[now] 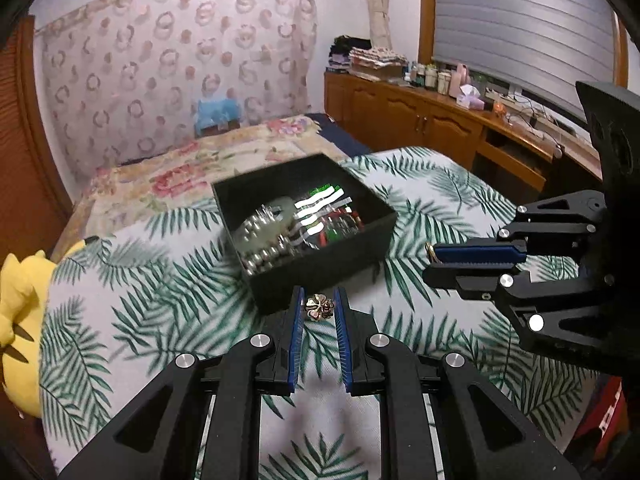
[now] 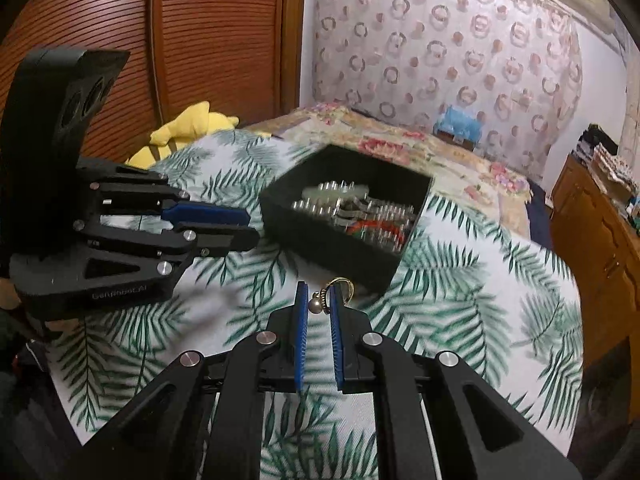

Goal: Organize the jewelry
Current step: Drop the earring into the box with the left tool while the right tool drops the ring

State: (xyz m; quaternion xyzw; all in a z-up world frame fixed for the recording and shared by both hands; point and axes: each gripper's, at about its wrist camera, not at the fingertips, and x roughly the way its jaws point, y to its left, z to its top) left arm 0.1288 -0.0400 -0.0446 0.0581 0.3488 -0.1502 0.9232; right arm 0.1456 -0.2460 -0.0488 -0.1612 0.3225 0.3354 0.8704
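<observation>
A black open box [image 1: 320,256] holding several beaded and shiny pieces of jewelry sits on the palm-leaf cloth; it also shows in the right wrist view [image 2: 348,248]. My left gripper [image 1: 319,307] is shut on a gold flower-shaped ornament [image 1: 319,307] just in front of the box's near corner. My right gripper [image 2: 318,304] is shut on a gold ring with a pearl [image 2: 320,303], also close to the box. The right gripper shows from the side in the left wrist view [image 1: 434,258], with the ring [image 1: 430,251] at its tip. The left gripper shows at the left in the right wrist view [image 2: 250,228].
The palm-leaf cloth [image 1: 168,304] covers a raised surface beside a floral bedspread [image 1: 192,168]. A yellow plush toy [image 1: 20,320] lies at the left edge. Wooden cabinets [image 1: 432,120] with clutter stand at the right. A wooden slatted door [image 2: 200,40] is behind.
</observation>
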